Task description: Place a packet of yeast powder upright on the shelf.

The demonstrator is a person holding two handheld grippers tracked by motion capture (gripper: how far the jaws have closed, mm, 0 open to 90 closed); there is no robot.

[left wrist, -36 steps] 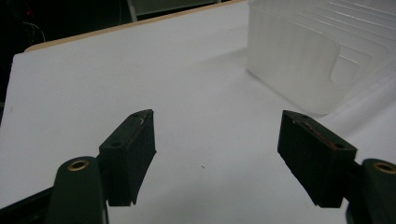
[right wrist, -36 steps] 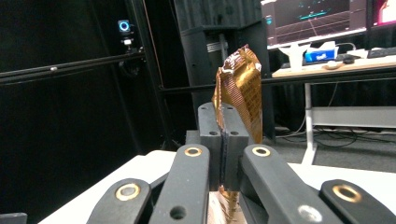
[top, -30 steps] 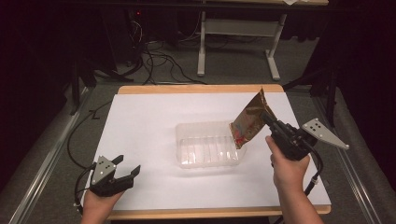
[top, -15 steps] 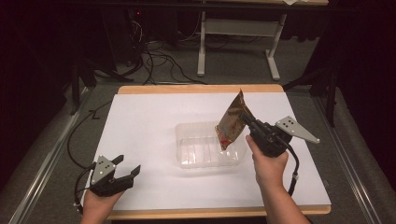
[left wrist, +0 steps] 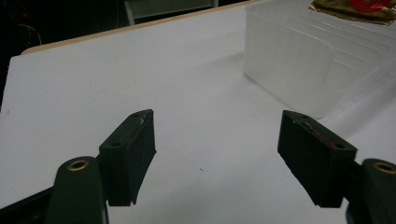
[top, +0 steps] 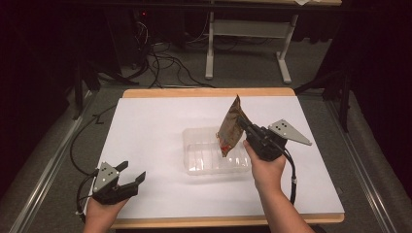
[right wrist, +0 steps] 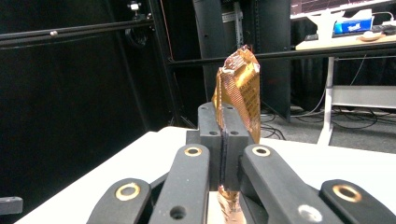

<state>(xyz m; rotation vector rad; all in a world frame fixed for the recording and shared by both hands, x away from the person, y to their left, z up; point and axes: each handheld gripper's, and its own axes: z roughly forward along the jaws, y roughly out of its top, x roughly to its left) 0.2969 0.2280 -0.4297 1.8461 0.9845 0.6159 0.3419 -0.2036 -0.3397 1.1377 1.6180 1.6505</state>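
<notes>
The snack bag [top: 230,127] is clamped upright in the right gripper [top: 241,124], its lower end hung just over the clear container [top: 214,151] but not yet released inside, while the left gripper [top: 130,174] is held apart and empty, well away.

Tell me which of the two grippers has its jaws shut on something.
The right gripper: its jaws clamp the snack packet over the clear tray. The left gripper is open.

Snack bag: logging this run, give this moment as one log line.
right gripper: shut on snack bag | bag above clear tray | left gripper: open, idle
</notes>
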